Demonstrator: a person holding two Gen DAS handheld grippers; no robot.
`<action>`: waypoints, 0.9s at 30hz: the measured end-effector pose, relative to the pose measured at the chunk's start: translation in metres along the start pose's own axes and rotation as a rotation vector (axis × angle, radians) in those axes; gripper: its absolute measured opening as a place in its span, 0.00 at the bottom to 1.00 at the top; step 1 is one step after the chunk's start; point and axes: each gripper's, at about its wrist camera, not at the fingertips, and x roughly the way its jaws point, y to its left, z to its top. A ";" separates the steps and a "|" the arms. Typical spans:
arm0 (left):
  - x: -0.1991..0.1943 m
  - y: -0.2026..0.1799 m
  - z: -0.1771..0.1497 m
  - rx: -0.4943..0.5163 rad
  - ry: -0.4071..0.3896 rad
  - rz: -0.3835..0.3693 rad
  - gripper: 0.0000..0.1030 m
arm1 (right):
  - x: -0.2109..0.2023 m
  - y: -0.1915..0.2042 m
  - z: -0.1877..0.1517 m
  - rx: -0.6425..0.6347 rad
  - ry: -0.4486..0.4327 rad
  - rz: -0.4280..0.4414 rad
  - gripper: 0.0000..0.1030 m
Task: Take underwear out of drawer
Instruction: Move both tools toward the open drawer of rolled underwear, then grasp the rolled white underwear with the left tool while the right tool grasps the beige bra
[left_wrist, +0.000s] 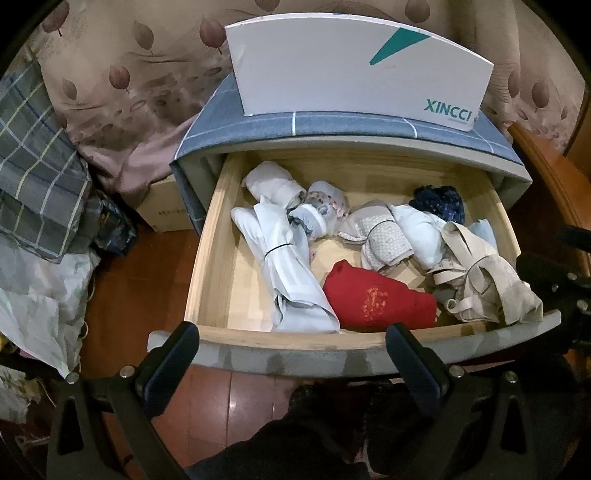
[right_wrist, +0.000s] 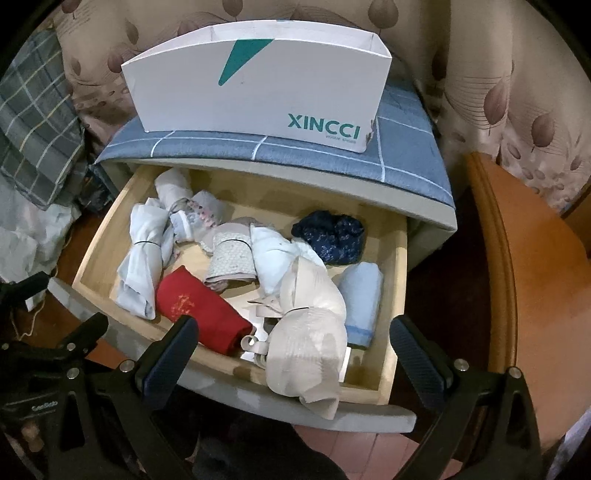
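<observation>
The wooden drawer (left_wrist: 207, 266) (right_wrist: 397, 280) stands pulled out from a grey cabinet. Inside lie several rolled garments: a red roll (left_wrist: 380, 299) (right_wrist: 203, 314) at the front, a pale blue bundle (left_wrist: 284, 266) (right_wrist: 144, 262) tied with a band, a beige bra (left_wrist: 487, 277) (right_wrist: 310, 336) hanging over the front edge, a dark blue roll (left_wrist: 439, 203) (right_wrist: 332, 232), a patterned grey roll (left_wrist: 384, 236) (right_wrist: 231, 258). My left gripper (left_wrist: 291, 343) hangs open above the drawer's front edge, holding nothing. My right gripper (right_wrist: 293, 338) is open over the bra and the red roll.
A white XINCCI box (left_wrist: 354, 70) (right_wrist: 258, 85) sits on the cabinet's blue checked top (left_wrist: 332, 125) (right_wrist: 406, 162). A leaf-print curtain (left_wrist: 122, 81) hangs behind. Plaid fabric and bags (left_wrist: 37, 177) pile up at the left. A wooden table edge (right_wrist: 524, 266) stands at the right.
</observation>
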 end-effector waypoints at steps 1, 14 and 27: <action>0.000 0.001 0.000 -0.005 0.004 -0.005 1.00 | 0.001 -0.002 0.002 -0.001 0.013 0.002 0.99; -0.005 0.005 0.010 0.011 0.003 -0.035 1.00 | 0.028 -0.019 0.006 0.045 0.178 0.044 0.91; -0.002 0.014 0.023 0.012 0.022 -0.039 1.00 | 0.067 -0.024 0.008 0.101 0.327 0.086 0.73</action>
